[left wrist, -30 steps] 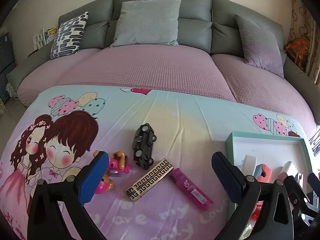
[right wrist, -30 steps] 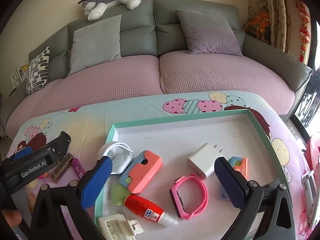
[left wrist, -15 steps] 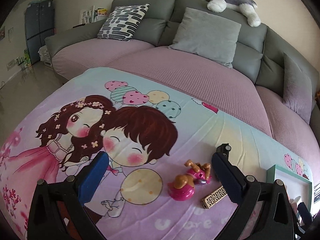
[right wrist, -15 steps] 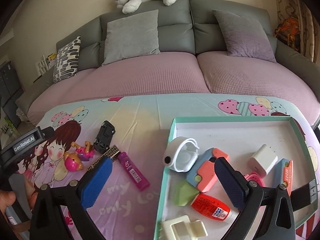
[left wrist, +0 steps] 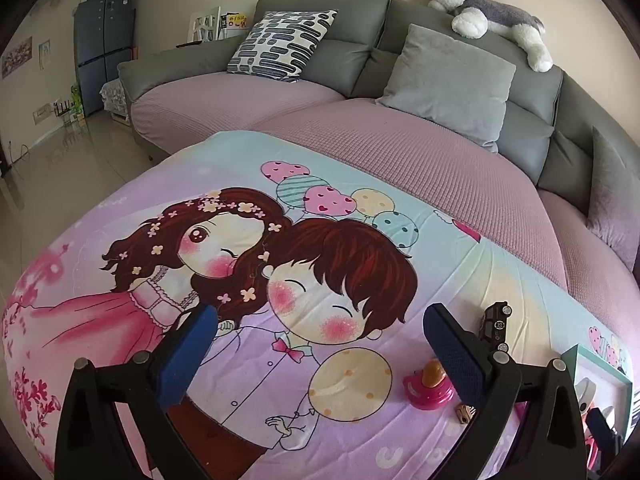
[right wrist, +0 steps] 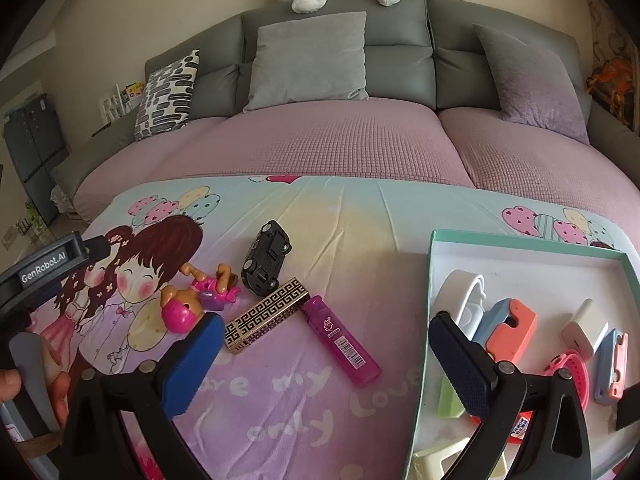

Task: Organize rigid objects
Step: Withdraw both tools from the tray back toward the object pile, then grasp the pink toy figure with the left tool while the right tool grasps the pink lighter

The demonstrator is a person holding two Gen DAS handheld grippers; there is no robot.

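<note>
Grippers have both swung left: right gripper (right wrist: 326, 356), fingers apart and empty, now faces the magenta lighter (right wrist: 342, 346) beside the tray (right wrist: 434, 240); left gripper (left wrist: 320, 354), also apart, has drifted toward the cloth's left edge, so a pickup seems next

A black toy car (right wrist: 266, 258), a gold-and-black key-patterned case (right wrist: 266, 315) and a magenta lighter (right wrist: 342, 340) are lying ahead of the blue-padded right claw (right wrist: 326, 360); a teal-rimmed white tray (right wrist: 528, 242) is sitting to its right.

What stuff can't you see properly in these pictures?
- Left wrist view: the patterned box is nearly all hidden behind the left tongs' right finger.
- Left wrist view: the tray is cut off by the picture edge.
- Right wrist view: the red bottle is mostly covered by the right tongs.
</note>
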